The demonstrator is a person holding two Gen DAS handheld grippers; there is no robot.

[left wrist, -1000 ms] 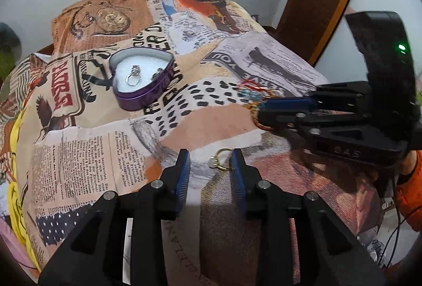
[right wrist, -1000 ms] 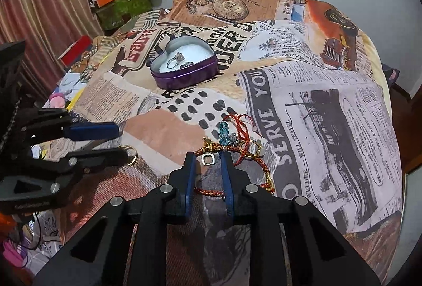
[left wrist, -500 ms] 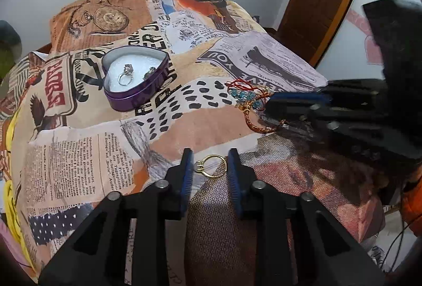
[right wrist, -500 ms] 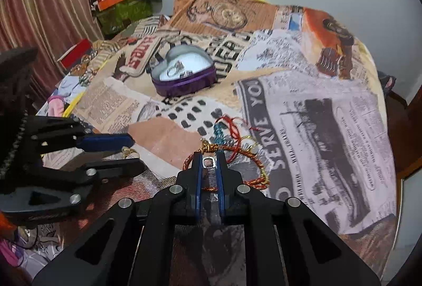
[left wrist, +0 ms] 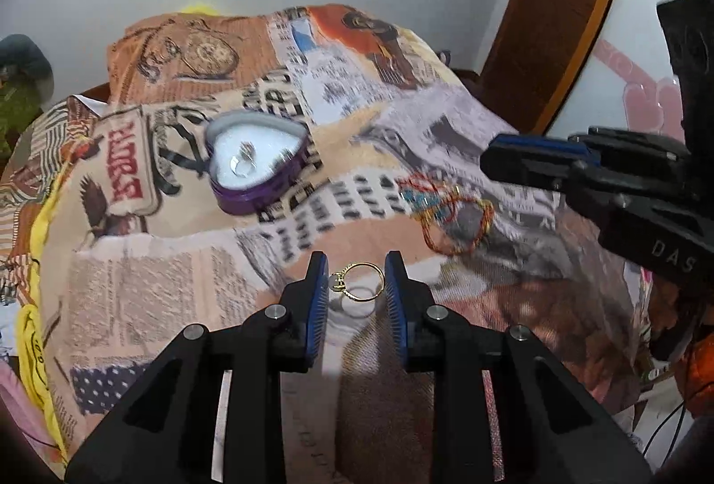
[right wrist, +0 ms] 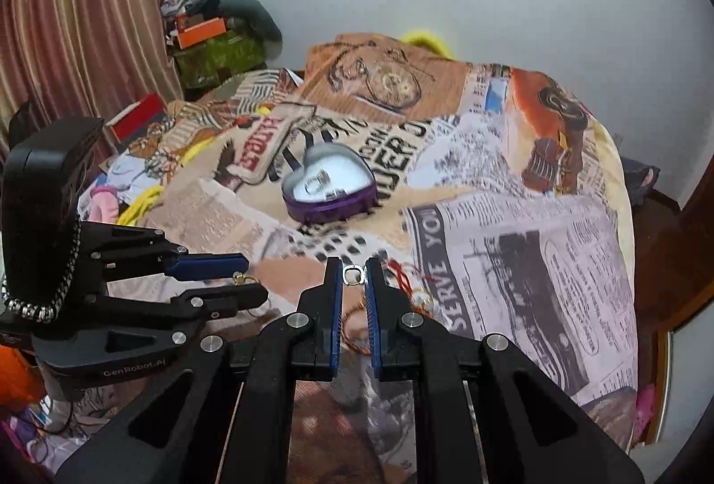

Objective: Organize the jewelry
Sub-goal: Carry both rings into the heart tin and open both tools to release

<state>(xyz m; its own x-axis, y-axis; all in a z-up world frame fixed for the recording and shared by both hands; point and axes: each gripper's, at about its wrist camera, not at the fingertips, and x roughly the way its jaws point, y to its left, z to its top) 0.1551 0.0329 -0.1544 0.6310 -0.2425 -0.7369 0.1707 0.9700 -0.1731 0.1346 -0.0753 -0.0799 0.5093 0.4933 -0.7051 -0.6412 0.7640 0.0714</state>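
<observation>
In the left wrist view, the left gripper point(left wrist: 357, 281) has its jaws pinching a gold ring point(left wrist: 360, 281) by its two sides, lifted above its shadow on the bed's printed blanket point(left wrist: 147, 283). Ahead and left of the jaws sits a purple heart-shaped tin point(left wrist: 256, 164) with rings inside; ahead and right lie tangled bracelets point(left wrist: 450, 211). In the right wrist view, the right gripper point(right wrist: 354, 274) has its jaws pinching a small silver ring point(right wrist: 354, 274) at the tips, the tin point(right wrist: 330, 191) straight ahead, and the left gripper point(right wrist: 243, 283) to the left.
</observation>
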